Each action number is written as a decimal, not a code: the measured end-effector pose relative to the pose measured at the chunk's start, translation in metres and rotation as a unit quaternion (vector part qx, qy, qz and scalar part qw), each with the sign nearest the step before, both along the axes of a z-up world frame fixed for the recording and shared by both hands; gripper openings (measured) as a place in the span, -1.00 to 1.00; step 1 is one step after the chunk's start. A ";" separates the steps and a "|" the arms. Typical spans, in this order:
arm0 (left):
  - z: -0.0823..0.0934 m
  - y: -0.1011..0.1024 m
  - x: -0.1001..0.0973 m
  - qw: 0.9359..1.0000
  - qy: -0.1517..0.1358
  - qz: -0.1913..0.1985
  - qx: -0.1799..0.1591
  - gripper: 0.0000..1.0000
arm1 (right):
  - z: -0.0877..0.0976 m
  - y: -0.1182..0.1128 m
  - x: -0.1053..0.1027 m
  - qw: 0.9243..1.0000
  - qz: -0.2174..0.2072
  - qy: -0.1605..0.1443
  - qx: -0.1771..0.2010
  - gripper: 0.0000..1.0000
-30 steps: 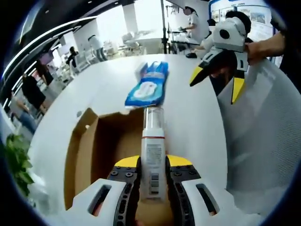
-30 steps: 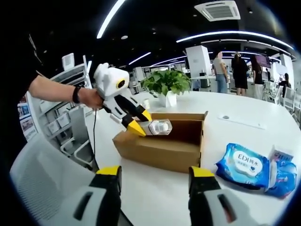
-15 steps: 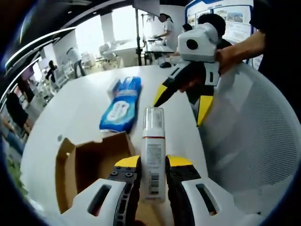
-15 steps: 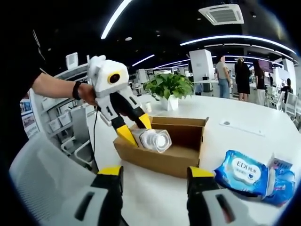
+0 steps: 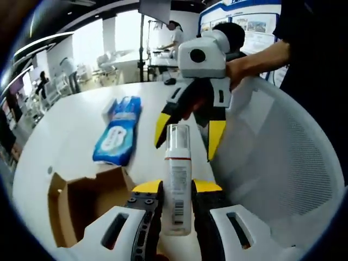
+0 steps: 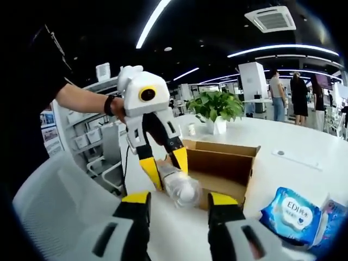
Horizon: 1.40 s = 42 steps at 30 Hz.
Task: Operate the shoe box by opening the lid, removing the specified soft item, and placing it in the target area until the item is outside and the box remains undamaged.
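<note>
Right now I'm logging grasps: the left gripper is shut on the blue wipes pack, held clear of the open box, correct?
Not the wipes. The left gripper is shut on the clear pump bottle, as the left gripper view shows; the blue wipes pack lies on the table beyond the open box.

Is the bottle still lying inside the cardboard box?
No. The left tongs hold the bottle in the air outside the cardboard box.

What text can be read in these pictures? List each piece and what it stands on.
"EDI", with smaller characters beside it too blurred to read: on the blue wipes pack lying on the white table.
Barcode and small print on the bottle held in the left gripper: too small to read.
Posters on the wall: too blurred to read.
</note>
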State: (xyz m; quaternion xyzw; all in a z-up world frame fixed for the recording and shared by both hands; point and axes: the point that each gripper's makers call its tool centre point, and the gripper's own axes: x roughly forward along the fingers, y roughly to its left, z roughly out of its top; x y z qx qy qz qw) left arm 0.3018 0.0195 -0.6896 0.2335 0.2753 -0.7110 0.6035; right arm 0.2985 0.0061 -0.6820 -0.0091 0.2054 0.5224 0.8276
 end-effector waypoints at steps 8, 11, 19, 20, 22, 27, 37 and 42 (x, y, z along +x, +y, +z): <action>0.001 -0.003 -0.017 0.999 0.027 -0.041 0.000 -0.61 | 0.009 0.006 -0.013 0.998 0.049 0.013 0.032 -0.59; 0.000 -0.003 -0.021 0.998 0.032 -0.048 0.002 -0.61 | 0.010 0.008 -0.017 0.998 0.056 0.020 0.037 -0.62; -0.004 0.000 -0.024 0.998 0.042 -0.052 0.011 -0.60 | 0.003 0.009 -0.020 0.998 0.054 0.035 0.029 -0.64; -0.005 0.000 -0.024 0.998 0.044 -0.051 0.011 -0.60 | 0.002 0.010 -0.020 0.998 0.052 0.036 0.029 -0.64; -0.007 0.001 -0.024 0.998 0.047 -0.048 0.014 -0.59 | 0.002 0.011 -0.019 0.998 0.043 0.041 0.033 -0.65; -0.009 0.001 -0.023 0.998 0.050 -0.039 0.015 -0.57 | 0.002 0.013 -0.018 0.997 0.027 0.059 0.048 -0.66; -0.012 0.001 -0.025 0.998 0.051 -0.025 0.015 -0.54 | 0.001 0.010 -0.017 0.994 0.012 0.087 0.065 -0.66; -0.011 0.004 -0.025 0.998 0.053 -0.015 0.015 -0.43 | -0.001 0.006 -0.016 0.993 0.005 0.093 0.072 -0.66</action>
